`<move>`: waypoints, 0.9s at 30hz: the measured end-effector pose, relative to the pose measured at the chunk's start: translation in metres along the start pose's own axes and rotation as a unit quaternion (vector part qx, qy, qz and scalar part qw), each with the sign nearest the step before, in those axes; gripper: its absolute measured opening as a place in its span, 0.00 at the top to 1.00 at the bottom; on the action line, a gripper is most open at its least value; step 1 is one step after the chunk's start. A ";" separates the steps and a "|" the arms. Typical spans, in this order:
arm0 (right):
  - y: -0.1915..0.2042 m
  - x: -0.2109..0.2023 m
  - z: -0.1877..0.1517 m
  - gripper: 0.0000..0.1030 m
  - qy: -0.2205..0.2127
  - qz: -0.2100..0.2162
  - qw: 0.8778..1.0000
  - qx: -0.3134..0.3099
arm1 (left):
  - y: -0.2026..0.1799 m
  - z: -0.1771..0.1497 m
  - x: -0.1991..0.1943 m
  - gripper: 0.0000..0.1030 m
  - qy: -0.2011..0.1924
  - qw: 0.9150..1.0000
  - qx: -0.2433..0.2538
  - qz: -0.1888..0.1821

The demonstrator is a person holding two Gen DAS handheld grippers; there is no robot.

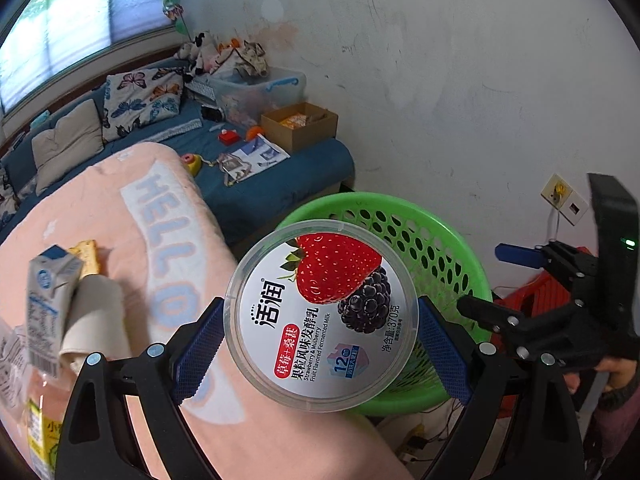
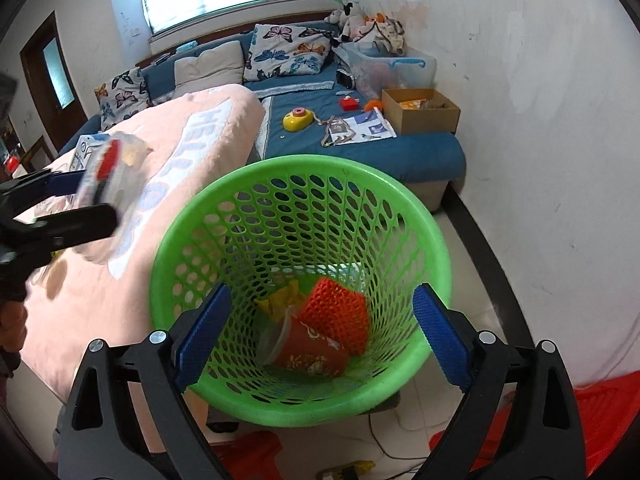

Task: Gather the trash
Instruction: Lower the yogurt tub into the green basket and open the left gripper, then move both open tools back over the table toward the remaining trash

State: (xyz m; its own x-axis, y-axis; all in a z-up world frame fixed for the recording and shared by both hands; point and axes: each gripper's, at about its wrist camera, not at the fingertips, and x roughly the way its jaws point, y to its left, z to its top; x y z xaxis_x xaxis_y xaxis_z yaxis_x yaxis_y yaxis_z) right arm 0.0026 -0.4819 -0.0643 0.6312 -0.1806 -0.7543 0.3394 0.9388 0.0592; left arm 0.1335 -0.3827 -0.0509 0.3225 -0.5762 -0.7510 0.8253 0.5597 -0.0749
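My left gripper (image 1: 320, 344) is shut on a round yogurt tub (image 1: 322, 314) with a strawberry and mulberry lid, held in the air just before the green mesh basket (image 1: 404, 224). In the right wrist view the tub (image 2: 106, 184) shows blurred at the left, beside the basket's rim (image 2: 436, 240). My right gripper (image 2: 320, 344) is open and empty above the basket's near side. Inside the basket lie an orange paper cup (image 2: 308, 352), an orange mesh piece (image 2: 340, 308) and yellow wrapping (image 2: 282, 298). A milk carton (image 1: 48, 304) and a cracker (image 1: 90, 260) lie on the pink blanket.
The pink "HELLO" blanket (image 1: 132, 248) covers the surface at left. A blue sofa (image 2: 400, 148) with cushions, toys and a cardboard box (image 2: 420, 110) stands behind. A white wall (image 2: 540, 140) is at right. Red plastic stools (image 2: 600, 412) and cables lie on the floor.
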 end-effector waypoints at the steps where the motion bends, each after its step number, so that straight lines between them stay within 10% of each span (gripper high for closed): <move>1: 0.000 -0.002 0.000 0.11 -0.003 -0.003 1.000 -0.003 | -0.002 0.001 0.004 0.13 0.003 1.000 0.000 0.000; 27: 0.012 -0.012 -0.003 0.11 -0.012 0.012 1.000 -0.001 | 0.011 -0.014 0.004 0.10 0.018 0.999 -0.028 0.003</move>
State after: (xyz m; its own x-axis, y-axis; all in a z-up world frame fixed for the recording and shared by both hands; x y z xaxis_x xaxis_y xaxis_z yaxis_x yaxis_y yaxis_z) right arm -0.0031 -0.4680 -0.0563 0.6560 -0.1647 -0.7366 0.3221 0.9437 0.0759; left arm 0.1375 -0.3701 -0.0641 0.3096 -0.5520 -0.7742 0.7964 0.5954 -0.1061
